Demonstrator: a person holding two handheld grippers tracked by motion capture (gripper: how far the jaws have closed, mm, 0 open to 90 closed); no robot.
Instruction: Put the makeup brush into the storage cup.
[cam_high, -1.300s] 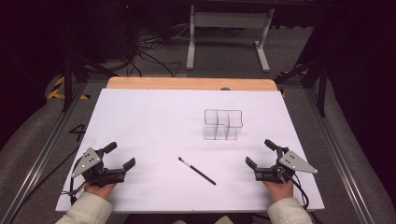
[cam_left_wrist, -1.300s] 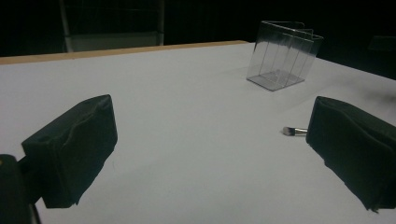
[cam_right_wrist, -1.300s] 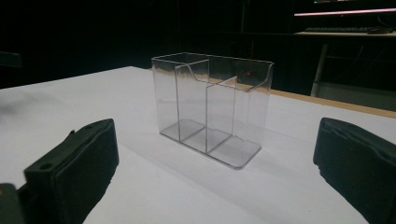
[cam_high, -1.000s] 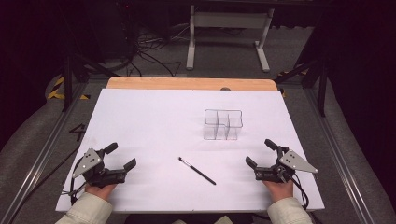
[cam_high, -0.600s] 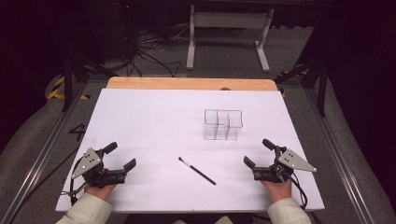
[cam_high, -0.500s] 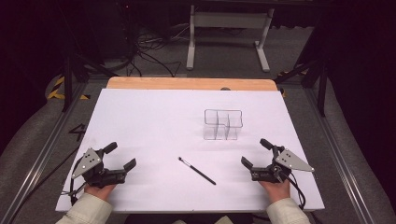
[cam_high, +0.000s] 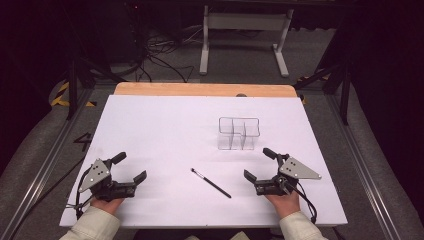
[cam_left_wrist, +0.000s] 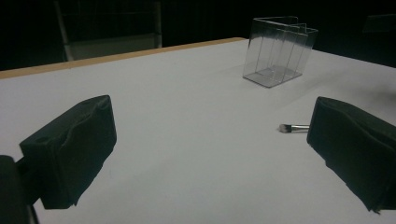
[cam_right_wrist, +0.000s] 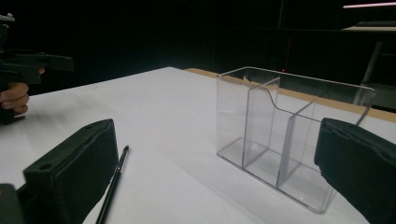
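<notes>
My left claw (cam_high: 128, 169) and right claw (cam_high: 260, 164) rest with jaws apart, both empty. A thin brush (cam_high: 210, 182) lies flat between them, near a clear organizer (cam_high: 238, 133). Grabbing it, I might roll it away.

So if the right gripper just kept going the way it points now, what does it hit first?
Most likely the clear divided organizer, which stands ahead between the right gripper's open fingers. The makeup brush lies off toward one finger, probably missed, though depth is hard to judge.
</notes>
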